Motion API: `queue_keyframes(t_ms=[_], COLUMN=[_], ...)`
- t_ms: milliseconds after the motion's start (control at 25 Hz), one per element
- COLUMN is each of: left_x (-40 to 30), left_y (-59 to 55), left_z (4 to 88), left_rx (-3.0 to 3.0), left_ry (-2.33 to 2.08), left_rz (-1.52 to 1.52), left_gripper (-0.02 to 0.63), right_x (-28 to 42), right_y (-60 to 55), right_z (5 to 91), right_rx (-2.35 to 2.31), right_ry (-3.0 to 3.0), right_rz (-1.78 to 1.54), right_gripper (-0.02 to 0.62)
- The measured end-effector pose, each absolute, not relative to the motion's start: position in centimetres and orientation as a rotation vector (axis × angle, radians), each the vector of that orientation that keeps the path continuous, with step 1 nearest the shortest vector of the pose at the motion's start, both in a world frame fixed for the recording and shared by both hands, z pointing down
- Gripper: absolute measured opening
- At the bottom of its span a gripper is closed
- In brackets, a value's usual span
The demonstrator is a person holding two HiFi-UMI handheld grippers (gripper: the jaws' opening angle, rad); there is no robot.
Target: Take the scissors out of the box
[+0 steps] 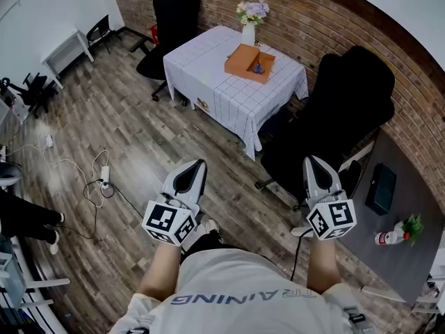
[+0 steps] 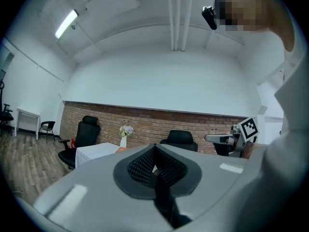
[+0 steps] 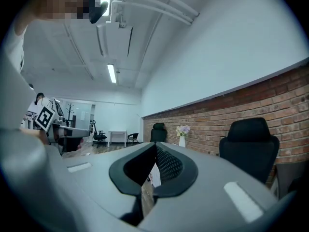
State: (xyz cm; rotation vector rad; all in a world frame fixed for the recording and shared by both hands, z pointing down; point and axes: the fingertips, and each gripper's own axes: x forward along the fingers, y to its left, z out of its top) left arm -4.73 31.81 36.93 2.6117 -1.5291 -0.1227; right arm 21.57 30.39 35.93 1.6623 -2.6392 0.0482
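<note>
1. The left tool (image 1: 200,164) is clenched on nothing.
2. Far ahead, an orange box (image 1: 243,60) sits on the white desk (image 1: 208,78). The scissors (image 1: 258,68) inside show only as a small blue blur.
3. The right tool (image 1: 310,161) is clenched too, and empty.

Box (image 1: 249,62) on table (image 1: 208,82), before vase (image 1: 248,33)
</note>
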Motion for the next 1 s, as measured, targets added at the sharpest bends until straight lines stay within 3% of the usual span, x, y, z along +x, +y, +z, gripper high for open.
queue_keyframes(t_ms=[520,1000], left_x=[-14.4,-17.9], left_y=[21.0,14.1], left_z=[37.4,38.9], left_rx=[2.602,2.536], left_ry=[-1.489,-1.543], left_rz=[-0.103,-0.115], left_gripper=[0.003,0.003], right_x=[11.2,7.6], right_y=[19.9,10.7], right_z=[35.4,37.2], right_rx=[1.624,1.536], right_ry=[-2.616,-2.627], right_rz=[0.066,0.100], right_gripper=[0.014,0.015])
